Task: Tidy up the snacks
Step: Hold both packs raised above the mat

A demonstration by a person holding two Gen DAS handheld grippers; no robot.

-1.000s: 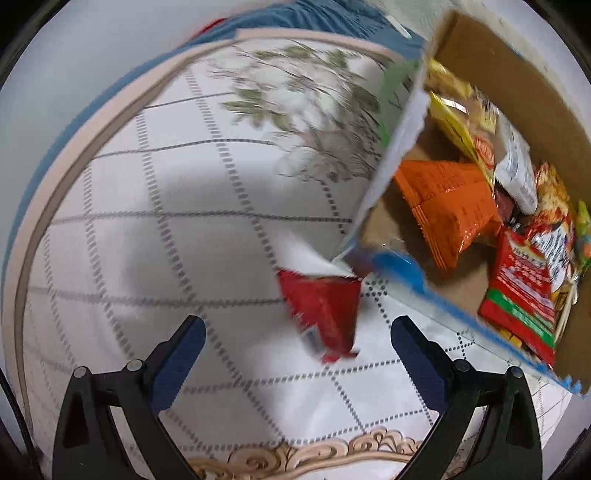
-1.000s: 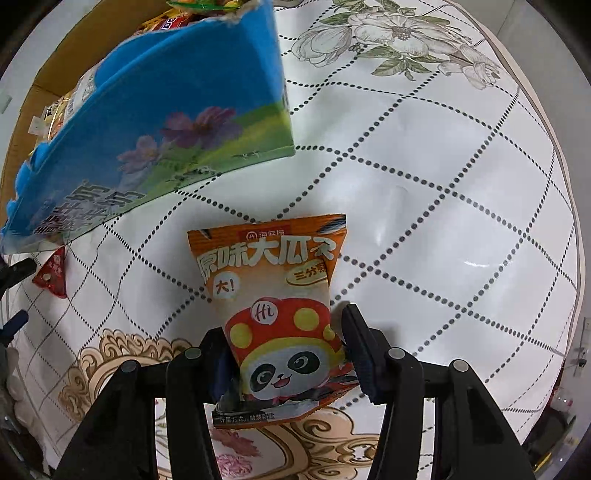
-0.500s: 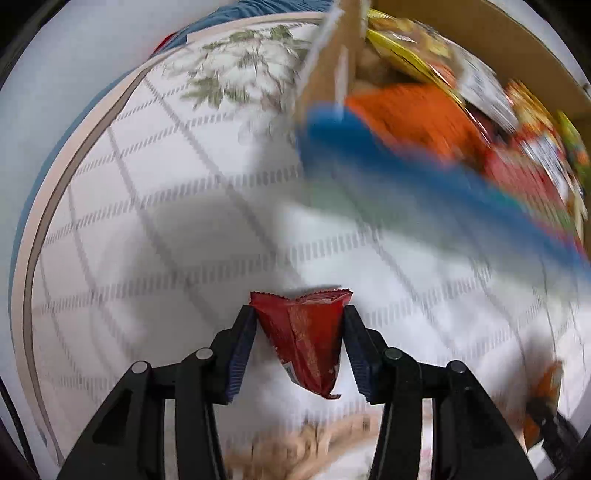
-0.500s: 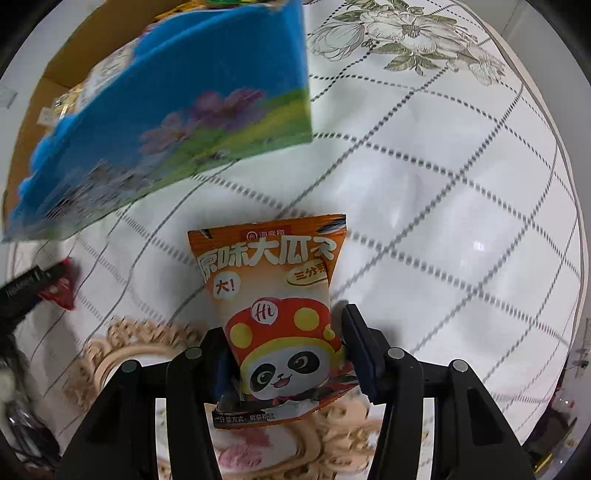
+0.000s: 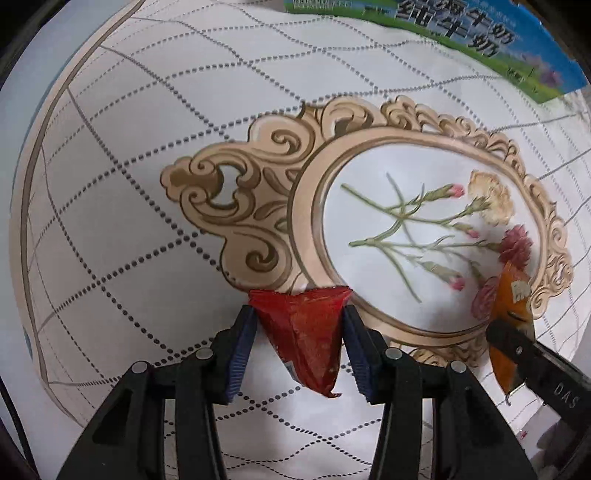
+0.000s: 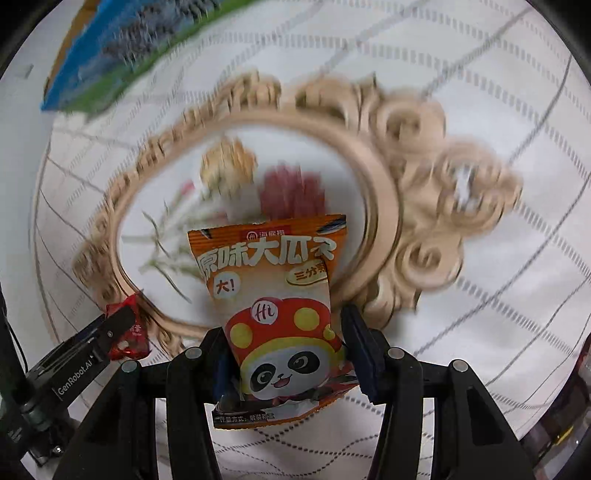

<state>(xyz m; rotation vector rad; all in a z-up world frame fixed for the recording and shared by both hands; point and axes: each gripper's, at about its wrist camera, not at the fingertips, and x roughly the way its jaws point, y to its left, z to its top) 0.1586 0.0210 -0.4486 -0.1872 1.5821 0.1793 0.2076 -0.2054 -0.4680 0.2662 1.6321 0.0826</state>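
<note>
White oilcloth, a tablecloth (image 5: 110, 221) with a dotted grid and a gold scroll frame, fills the ground ahead of both claws. Far ahead, a blue and green carton (image 5: 480, 33) is cut off by the lens rim in both views, so its opening and contents are hidden. The right gripper (image 6: 284, 354) is clamped on an orange seed packet (image 6: 269, 288) by its lower half, the top standing free ahead of the pads. The left gripper (image 5: 299, 343) pinches a small red packet (image 5: 303, 332) between its 2 blue pads, the tapered tail hanging back toward the camera.

Likely trouble: both packets are slick film, and the red one is held near its wide end, so a quick swing could let it slide out. The 2 claws sit close together and could knock. The right view is smeared, so the red packet's print there is unreadable
</note>
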